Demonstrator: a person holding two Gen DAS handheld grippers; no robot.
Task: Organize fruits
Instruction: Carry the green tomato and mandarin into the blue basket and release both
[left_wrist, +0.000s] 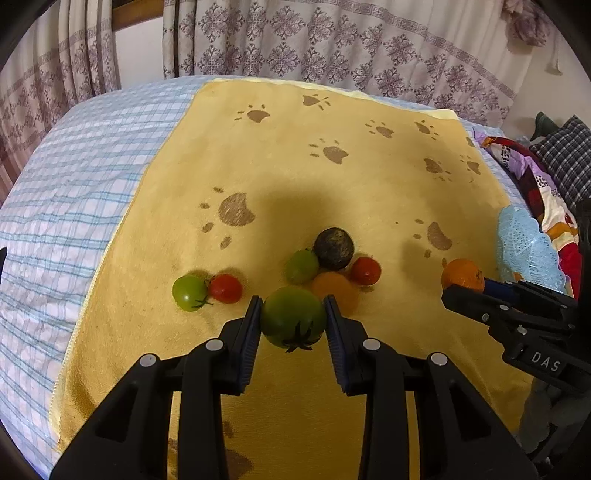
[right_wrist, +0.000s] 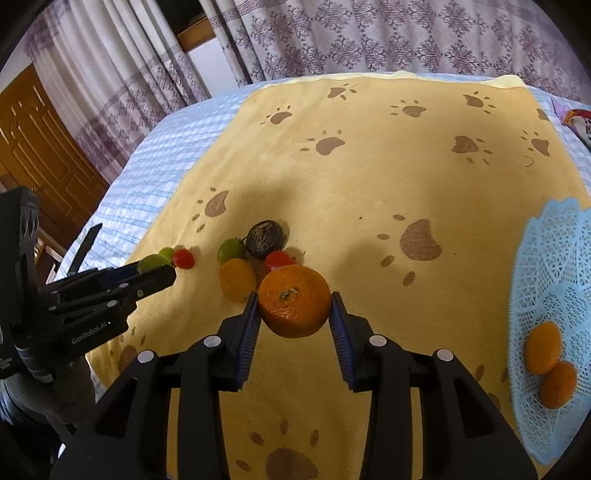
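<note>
1. The left gripper (left_wrist: 293, 317) holds a big green tomato (left_wrist: 293, 316) between its blue pads, just above the yellow towel (left_wrist: 332, 177).
2. The right gripper (right_wrist: 294, 307) clamps an orange (right_wrist: 294, 301), stem facing the camera.
3. The right gripper's body reads "DAS"; the left one reads "GenRobot.AI".
4. A dark round fruit (left_wrist: 334, 247), red and green tomatoes lie clustered on the towel.
5. The blue lace basket (right_wrist: 546, 258) at right holds two oranges (right_wrist: 550, 363).
</note>
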